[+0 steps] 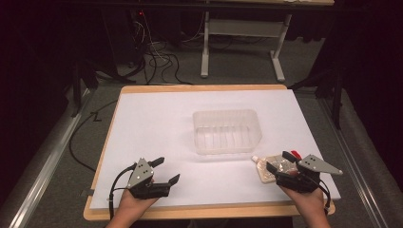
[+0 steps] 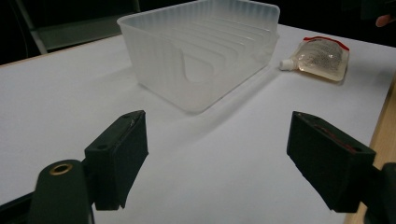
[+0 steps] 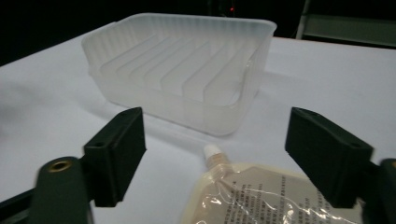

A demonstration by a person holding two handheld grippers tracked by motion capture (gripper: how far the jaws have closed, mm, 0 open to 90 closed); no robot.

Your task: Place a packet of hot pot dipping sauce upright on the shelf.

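A translucent plastic bin (image 1: 227,131) with ribbed floor stands mid-table, empty; it also fills the back of the left gripper view (image 2: 201,51) and the right gripper view (image 3: 182,70). A clear spouted pouch (image 1: 267,167) of pale liquid with a red top edge lies at the front right, seen also as the pouch (image 2: 322,57) and the pouch (image 3: 261,196). My right gripper (image 1: 279,162) hovers over the pouch, jaws open, pads apart on either side of it (image 3: 212,158). My left gripper (image 1: 167,171) rests open near the front left, nothing between its jaws (image 2: 217,156).
A white sheet (image 1: 157,123) covers the wooden table (image 1: 199,212). Beyond the far edge, a metal frame (image 1: 242,33) and cables (image 1: 157,59) sit on the grey floor.
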